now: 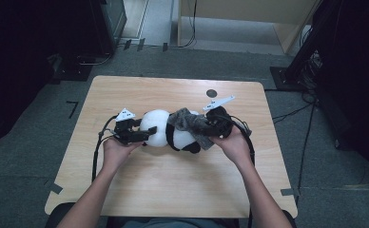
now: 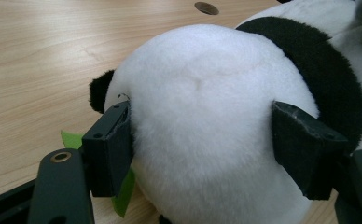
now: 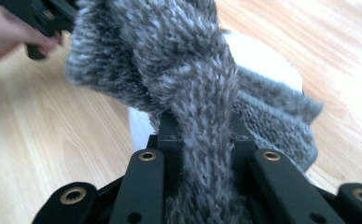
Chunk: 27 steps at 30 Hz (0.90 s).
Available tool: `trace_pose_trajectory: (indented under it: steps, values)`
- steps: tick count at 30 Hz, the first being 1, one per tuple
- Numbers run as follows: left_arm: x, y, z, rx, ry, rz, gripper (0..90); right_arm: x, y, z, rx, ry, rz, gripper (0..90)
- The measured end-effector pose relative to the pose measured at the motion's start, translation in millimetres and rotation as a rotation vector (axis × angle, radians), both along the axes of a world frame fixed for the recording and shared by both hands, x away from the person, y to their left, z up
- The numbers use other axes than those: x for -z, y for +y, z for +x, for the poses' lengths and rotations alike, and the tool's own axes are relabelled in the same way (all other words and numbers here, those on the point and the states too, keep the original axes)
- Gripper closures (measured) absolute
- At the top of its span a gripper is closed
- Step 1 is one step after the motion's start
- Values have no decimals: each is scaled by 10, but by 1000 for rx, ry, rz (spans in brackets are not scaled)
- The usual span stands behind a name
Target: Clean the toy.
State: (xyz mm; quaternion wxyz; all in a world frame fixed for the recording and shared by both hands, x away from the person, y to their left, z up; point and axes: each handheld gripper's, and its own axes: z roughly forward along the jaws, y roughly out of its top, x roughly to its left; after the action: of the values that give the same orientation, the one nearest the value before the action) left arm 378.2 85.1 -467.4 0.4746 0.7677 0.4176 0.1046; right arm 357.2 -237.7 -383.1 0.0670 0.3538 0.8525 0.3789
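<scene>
High view: a plush panda (image 1: 166, 133) lies on its side near the middle of the wooden table (image 1: 125, 190), with a grey knitted scarf (image 1: 192, 122) draped over its body; the left gripper (image 1: 142, 134) meets the white head from the left, and the right gripper (image 1: 210, 127) grips the scarf at the panda's far end. Left gripper view: the two black pads (image 2: 109, 147) press into the sides of the round white head (image 2: 202, 121), jaws spread wide around it and pinching the plush; the fur is soft and the head curves away from the pads, so a sideways tug from the other hand could roll the head out of this hold, and a green tag (image 2: 123, 191) lies under the nearer jaw, where it could snag. Right gripper view: the jaws are pressed nearly together on a bunched strand of the scarf (image 3: 202, 154), which rises from them to a loose mass over the white body (image 3: 263, 60); the knit is stretchy and the pinch takes in only a narrow strand, so pulling hard may stretch or slip the yarn rather than shift the scarf, or drag the whole panda across the table if the left hold gives
</scene>
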Motion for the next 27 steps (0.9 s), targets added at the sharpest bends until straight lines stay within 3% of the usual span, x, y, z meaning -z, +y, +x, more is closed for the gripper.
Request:
trace_pose_trajectory:
  steps: [6, 10, 19, 22, 25, 27]
  values:
    - [-5, -4, -3, -2, -1, 4, 262, -194, 187, 24, -26, -51, 34, 744]
    - [-9, -6, -6, 0, -5, 1, 261, -229, 436, 123, -49, -52, 28, 743]
    - [-17, -17, -17, -1, -15, 3, 261, -71, 982, 406, -84, -9, 17, 743]
    - [-22, -23, -25, 3, -22, 3, 262, 17, 1091, 463, -90, 10, 11, 742]
    - [-22, -29, -29, 3, -29, 21, 264, 132, 1195, 467, -103, 29, -27, 739]
    - [-21, -26, -28, 4, -25, 26, 265, 173, 1199, 456, -100, 27, -20, 740]
